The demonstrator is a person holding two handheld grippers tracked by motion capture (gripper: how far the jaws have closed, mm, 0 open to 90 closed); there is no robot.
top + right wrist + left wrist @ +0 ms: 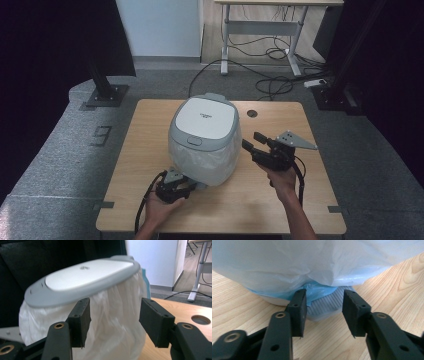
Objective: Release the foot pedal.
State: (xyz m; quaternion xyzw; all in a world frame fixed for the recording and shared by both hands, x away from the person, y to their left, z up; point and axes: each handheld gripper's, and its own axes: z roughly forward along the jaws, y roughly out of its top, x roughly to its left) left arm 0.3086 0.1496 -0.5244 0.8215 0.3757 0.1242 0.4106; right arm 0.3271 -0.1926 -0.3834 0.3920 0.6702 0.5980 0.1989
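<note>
A: So, what's the bin (pixel 205 137) like?
B: White, grey lid, wrinkled white bag; table (pixel 135 165) centre. Left gripper (pixel 189 186), at its six o'clock, released. Right gripper (pixel 254 141), three o'clock, gapes empty

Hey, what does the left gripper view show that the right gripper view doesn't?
Left gripper view: the bin's foot at the tabletop, a ribbed grey base and blue plastic film bunched beneath the white bag, between the open left tongs.
Right gripper view: the grey and white lid, a round hole in the table, a desk leg, and the open right tongs.
Both: the white bag and the wooden table.
</note>
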